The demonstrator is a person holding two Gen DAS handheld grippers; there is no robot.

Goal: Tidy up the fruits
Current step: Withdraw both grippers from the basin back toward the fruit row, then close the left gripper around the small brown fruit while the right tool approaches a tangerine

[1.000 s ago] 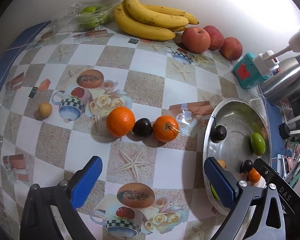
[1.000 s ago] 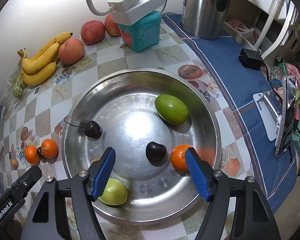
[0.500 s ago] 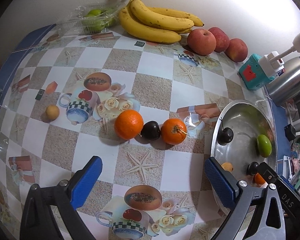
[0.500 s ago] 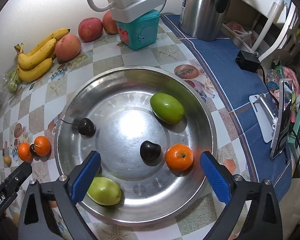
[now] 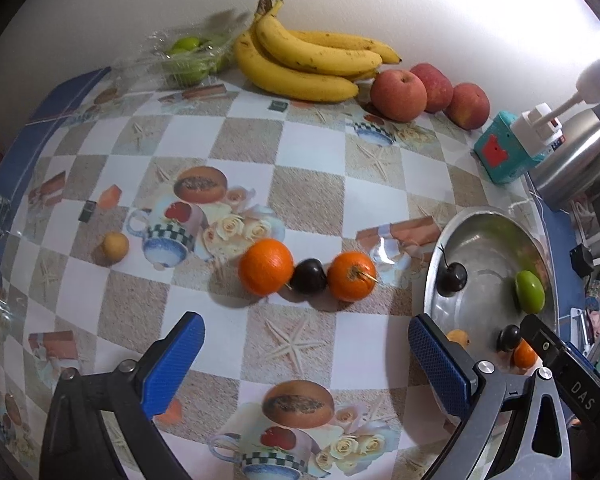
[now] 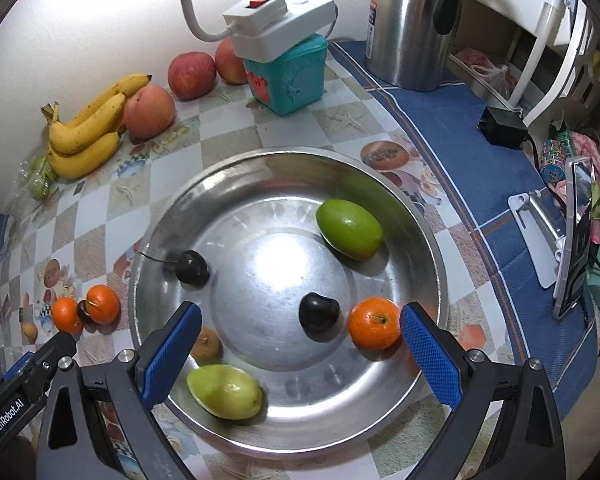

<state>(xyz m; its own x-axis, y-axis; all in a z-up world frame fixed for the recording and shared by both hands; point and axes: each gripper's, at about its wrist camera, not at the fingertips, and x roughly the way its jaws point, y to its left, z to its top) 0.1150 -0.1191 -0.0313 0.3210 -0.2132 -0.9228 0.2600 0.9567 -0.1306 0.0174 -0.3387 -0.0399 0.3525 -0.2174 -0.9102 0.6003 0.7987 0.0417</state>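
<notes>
My left gripper is open and empty above the table, short of two oranges with a dark cherry between them. My right gripper is open and empty over the steel bowl. In the bowl lie an orange, two dark cherries, two green fruits and a small tan fruit. The bowl also shows in the left wrist view.
Bananas, three apples and a clear bag of green fruit line the back wall. A small yellow fruit lies left. A teal box with a power strip, a steel kettle and a phone stand stand right.
My right gripper opened wide, letting go of the orange in the bowl, and drew back. My left gripper moved slightly forward toward the oranges on the table.
</notes>
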